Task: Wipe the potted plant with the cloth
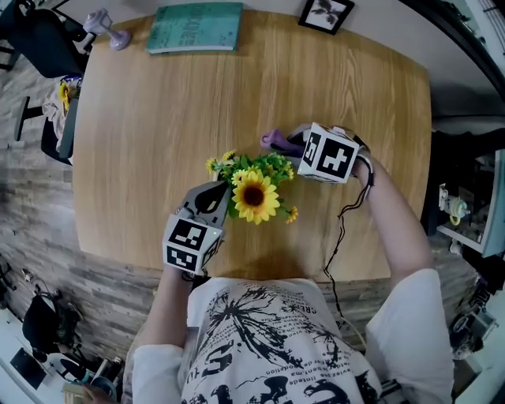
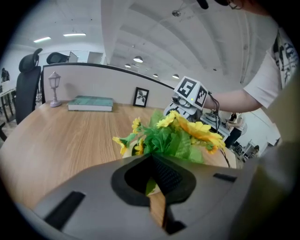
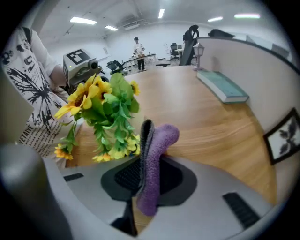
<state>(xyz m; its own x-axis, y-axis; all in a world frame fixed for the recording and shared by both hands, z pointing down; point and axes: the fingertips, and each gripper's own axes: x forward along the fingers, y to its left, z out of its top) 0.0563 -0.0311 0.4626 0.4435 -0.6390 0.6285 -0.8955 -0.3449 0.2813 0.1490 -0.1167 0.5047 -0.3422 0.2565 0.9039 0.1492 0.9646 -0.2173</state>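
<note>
The potted plant [image 1: 252, 189], a sunflower with small yellow blooms and green leaves, stands near the front middle of the wooden table [image 1: 158, 118]. My left gripper [image 1: 217, 193] is at its left side, jaws shut with a green leaf pinched between them [image 2: 152, 187]. In the left gripper view the plant [image 2: 173, 138] rises just beyond the jaws. My right gripper [image 1: 293, 144] is at the plant's back right, shut on a folded purple cloth [image 1: 276, 140]. The cloth [image 3: 154, 159] sticks up out of the right gripper [image 3: 145, 154] right beside the plant's [image 3: 105, 108] leaves.
A teal book [image 1: 196, 28], a small lamp figurine [image 1: 106, 28] and a framed picture [image 1: 326, 13] lie along the table's far edge. An office chair [image 1: 43, 39] stands off the far left corner. A black cable [image 1: 343, 229] trails from the right gripper.
</note>
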